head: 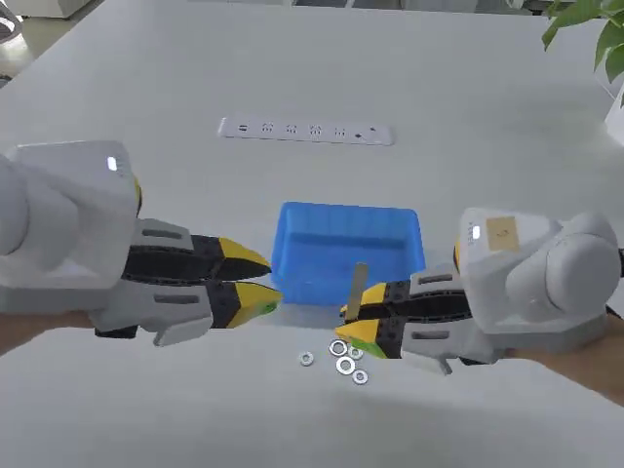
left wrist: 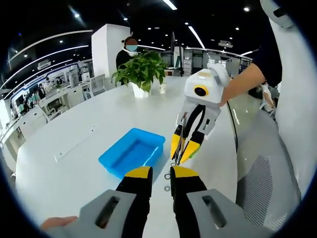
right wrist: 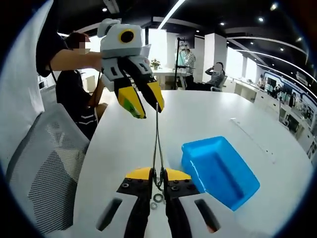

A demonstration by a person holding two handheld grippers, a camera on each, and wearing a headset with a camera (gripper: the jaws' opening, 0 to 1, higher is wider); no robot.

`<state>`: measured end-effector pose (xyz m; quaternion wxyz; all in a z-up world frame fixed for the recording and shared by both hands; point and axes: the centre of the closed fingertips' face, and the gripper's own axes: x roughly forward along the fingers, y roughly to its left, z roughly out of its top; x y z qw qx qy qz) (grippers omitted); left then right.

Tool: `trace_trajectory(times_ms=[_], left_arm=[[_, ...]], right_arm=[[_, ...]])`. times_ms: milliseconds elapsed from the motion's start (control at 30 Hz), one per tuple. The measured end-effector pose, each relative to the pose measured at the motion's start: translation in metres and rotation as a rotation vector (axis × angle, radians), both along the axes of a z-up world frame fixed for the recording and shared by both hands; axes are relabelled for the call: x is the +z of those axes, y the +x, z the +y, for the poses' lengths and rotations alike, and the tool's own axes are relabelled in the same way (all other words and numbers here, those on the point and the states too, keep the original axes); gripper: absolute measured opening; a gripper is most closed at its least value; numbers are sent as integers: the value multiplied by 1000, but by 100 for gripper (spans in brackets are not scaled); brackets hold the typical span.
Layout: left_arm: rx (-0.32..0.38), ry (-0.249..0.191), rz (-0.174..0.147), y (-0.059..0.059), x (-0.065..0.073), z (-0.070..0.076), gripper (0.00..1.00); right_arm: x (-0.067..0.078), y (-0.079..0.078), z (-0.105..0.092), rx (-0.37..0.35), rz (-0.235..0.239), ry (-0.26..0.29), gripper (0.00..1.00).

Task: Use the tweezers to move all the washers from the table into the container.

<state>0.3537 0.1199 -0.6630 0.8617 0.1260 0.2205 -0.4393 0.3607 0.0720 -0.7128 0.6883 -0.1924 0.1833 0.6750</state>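
White table top (head: 439, 97), wide and plain, carries all the work. A grey mesh chair (right wrist: 44, 163) stands at its edge beside the person.

The left gripper (head: 273, 281) is held low over the table just left of the container, jaws apart with nothing between them. The right gripper (head: 353, 324) faces it from the other side, jaws closed onto the tweezers (head: 358, 283). A tan sticker (head: 502, 231) on its housing bears print too small to read.

The blue plastic container (head: 341, 244), a shallow rectangular tray, sits between and just beyond the two grippers. Its floor shows plain blue.

A potted plant (left wrist: 141, 72) stands further along the table, with a person behind it. A white power strip (head: 305, 131) lies flat beyond the container, well apart from it; its markings cannot be read.

The tweezers project from the right gripper's jaws. They cross the container's near wall in the head view, and in the right gripper view their tips point toward the left gripper's jaws.

The washers (head: 344, 365), small silvery rings, lie on the table in a loose cluster just in front of the container, beside and partly under the right gripper's jaws. One sits a little apart to the left.
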Motion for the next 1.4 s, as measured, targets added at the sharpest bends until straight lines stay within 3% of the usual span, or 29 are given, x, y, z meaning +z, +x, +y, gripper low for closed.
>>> trace_trajectory(times_ms=[233,433,600,867,1033,1200,1400], left_arm=[[29,11,-6,-4,2,14,19],[54,2,-15,2,6,21,19],[75,-16,-23,10,9,26,19],[101,-25,-25,16,9,30,19],[109,-21,-5,16,0,32,19],[114,-25,19,17,-8,31,19],[124,-33,26,21,-14,28,19]], right_arm=[[25,11,5,38,22,42,9],[47,35,6,25,28,89,9],[53,56,4,15,26,100,9],[41,79,4,0,35,103,9],[32,89,8,4,45,114,9],[16,97,12,15,39,106,9],[-6,102,16,25,20,64,9]])
